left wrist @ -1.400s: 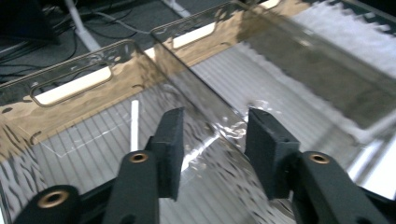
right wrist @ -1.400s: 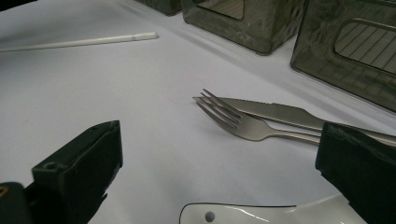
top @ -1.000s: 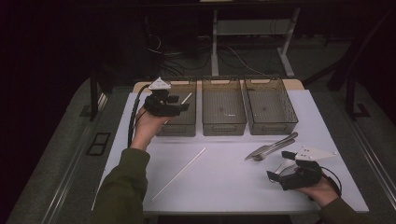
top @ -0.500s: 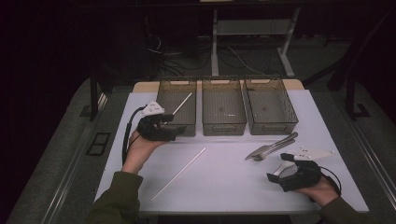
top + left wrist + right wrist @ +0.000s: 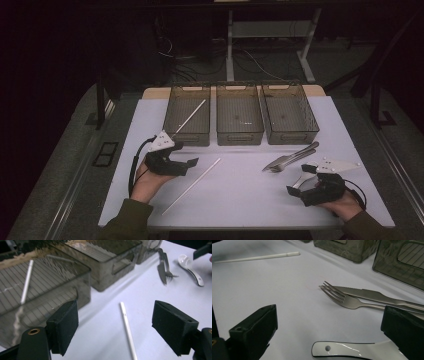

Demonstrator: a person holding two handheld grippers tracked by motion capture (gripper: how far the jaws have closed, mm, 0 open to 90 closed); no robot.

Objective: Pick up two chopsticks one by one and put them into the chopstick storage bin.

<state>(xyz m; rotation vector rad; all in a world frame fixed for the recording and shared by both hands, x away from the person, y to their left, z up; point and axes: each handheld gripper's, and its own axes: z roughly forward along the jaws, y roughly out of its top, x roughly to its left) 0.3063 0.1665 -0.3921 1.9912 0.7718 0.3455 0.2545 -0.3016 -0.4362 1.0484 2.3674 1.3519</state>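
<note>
My left gripper (image 5: 190, 164) hovers low over the white table (image 5: 240, 200), in front of the left bin (image 5: 169, 114). It is open; its jaws have just been opening and hold nothing. A white stick (image 5: 192, 185) lies on the table just ahead of it, framed by the left gripper (image 5: 120, 325) as the white stick (image 5: 127, 325). A second stick (image 5: 190, 117) leans inside the left bin. My right gripper (image 5: 299, 179) rests open at the front right, with a white spoon (image 5: 352, 350) lying low between its jaws, untouched by the pads.
A middle bin (image 5: 240, 139) and a right bin (image 5: 292, 137) stand in a row with the left one at the back. A fork (image 5: 282, 163) and a knife (image 5: 302, 151) lie side by side in front of the right bin.
My left hand has drawn back from over the left bin and come down toward the table, its jaws wider. The stick stays leaning in that bin. The right hand has kept still.
</note>
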